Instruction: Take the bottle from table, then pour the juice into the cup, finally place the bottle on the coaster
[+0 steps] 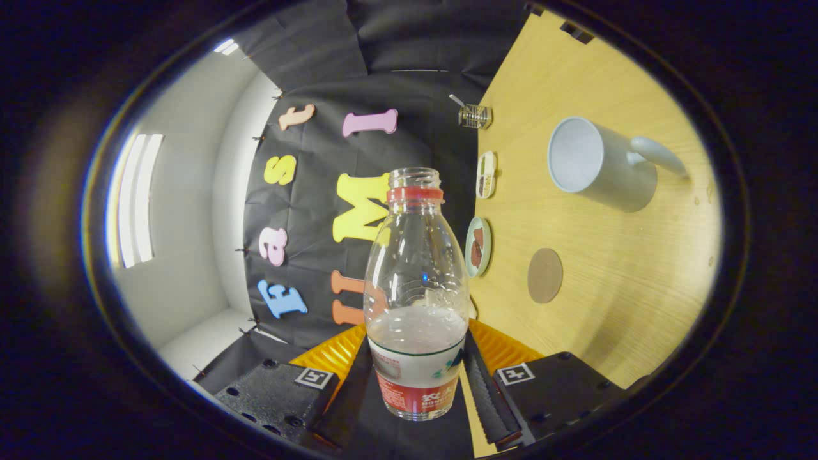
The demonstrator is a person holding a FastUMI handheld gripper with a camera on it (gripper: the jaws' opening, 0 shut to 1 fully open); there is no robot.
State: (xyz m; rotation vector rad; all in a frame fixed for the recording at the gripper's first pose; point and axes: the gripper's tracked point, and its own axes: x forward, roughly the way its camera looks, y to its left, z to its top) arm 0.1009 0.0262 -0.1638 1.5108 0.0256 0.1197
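Note:
My gripper [418, 383] is shut on the lower, labelled part of a clear plastic bottle [415, 268], one finger pressing on each side. The bottle has no cap, a red ring at its neck, and pale liquid filling roughly its lower third. The view is rolled, so the wooden table [626, 306] stands like a wall to the right of the bottle. On it a grey mug [601, 163] with a handle sits beyond the fingers, its mouth turned towards the bottle's side. A round brown coaster [544, 275] lies nearer, between the mug and my right finger.
Along the table's far edge by the black cloth wall stand a small plate with brown food [478, 246], a small dish of snacks [486, 174], and a glass jar with a spoon [474, 115]. White walls and a lit window lie to the left.

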